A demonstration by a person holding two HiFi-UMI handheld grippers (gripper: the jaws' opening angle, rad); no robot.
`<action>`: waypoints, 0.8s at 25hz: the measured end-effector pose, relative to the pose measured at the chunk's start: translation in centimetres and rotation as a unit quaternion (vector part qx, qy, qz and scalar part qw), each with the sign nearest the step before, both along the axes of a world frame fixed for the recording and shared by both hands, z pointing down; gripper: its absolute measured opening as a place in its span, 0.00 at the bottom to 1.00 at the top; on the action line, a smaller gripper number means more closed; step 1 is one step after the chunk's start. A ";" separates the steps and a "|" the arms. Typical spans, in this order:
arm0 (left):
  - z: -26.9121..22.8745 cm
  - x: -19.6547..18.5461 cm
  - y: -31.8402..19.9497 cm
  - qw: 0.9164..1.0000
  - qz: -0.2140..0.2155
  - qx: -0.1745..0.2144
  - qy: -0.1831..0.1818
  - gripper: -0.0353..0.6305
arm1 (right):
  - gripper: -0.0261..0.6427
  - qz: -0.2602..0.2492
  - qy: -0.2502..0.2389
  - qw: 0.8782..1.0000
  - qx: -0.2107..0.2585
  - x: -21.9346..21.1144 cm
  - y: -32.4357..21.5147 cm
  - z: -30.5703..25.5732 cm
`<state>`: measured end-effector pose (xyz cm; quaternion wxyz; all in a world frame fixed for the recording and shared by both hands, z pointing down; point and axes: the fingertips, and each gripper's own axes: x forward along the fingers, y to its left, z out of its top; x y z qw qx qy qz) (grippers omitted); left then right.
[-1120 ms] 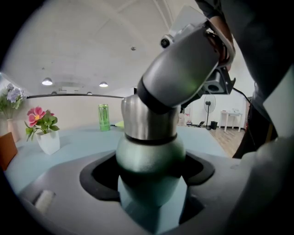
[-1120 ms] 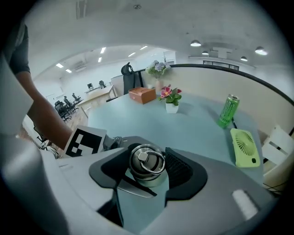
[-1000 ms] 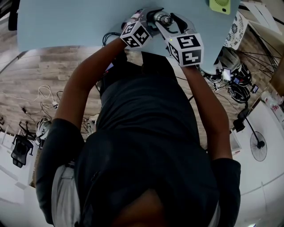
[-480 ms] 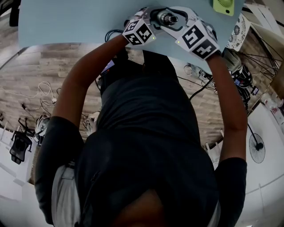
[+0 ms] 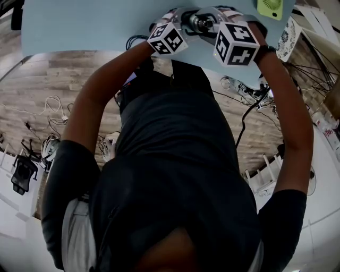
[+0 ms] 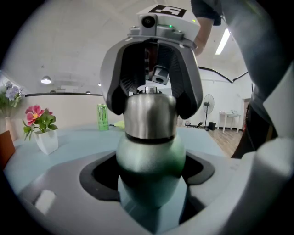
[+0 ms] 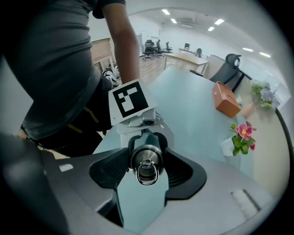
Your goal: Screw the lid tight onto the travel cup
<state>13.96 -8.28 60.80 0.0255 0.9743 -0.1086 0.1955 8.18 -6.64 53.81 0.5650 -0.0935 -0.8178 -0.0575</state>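
A travel cup stands upright on the light blue table [image 5: 79,26], close to its near edge. Its green body [image 6: 149,156] sits between the black pads of my left gripper [image 6: 149,181], which is shut on it. The steel lid [image 6: 149,114] sits on top of the cup, and from above my right gripper [image 6: 149,98] is shut on its sides. Looking straight down in the right gripper view, the lid [image 7: 146,158] with its small ring [image 7: 146,173] fills the gap in my right gripper [image 7: 146,167]. Both marker cubes flank the cup [image 5: 201,22] in the head view.
A green can [image 6: 102,117] and a white vase of pink flowers [image 6: 43,133] stand farther back on the table. An orange-brown box [image 7: 226,100] lies beyond the flowers. A lime green device [image 5: 269,7] sits at the table's far right. Cables lie on the wooden floor [image 5: 48,114].
My right gripper has swung round the cup toward the right and farther away, its marker cube turning with it. The left gripper has stayed on the cup body.
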 end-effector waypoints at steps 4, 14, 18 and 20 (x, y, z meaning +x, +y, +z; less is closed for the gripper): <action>0.1 -0.1 0.0 1.000 0.000 0.001 -0.001 0.70 | 0.39 0.166 -0.045 0.985 -0.009 0.5 -0.8 0.0; 0.0 -0.4 0.1 1.000 0.001 0.003 -0.003 0.70 | 0.38 0.436 -0.120 0.892 -0.002 0.9 -1.8 -0.6; 0.0 -0.3 0.1 1.000 0.004 0.004 -0.004 0.70 | 0.38 0.434 -0.127 0.892 0.001 0.9 -1.8 -0.7; 0.0 -0.3 0.0 1.000 0.004 0.004 -0.005 0.70 | 0.38 0.438 -0.132 0.889 0.003 0.8 -1.9 -0.7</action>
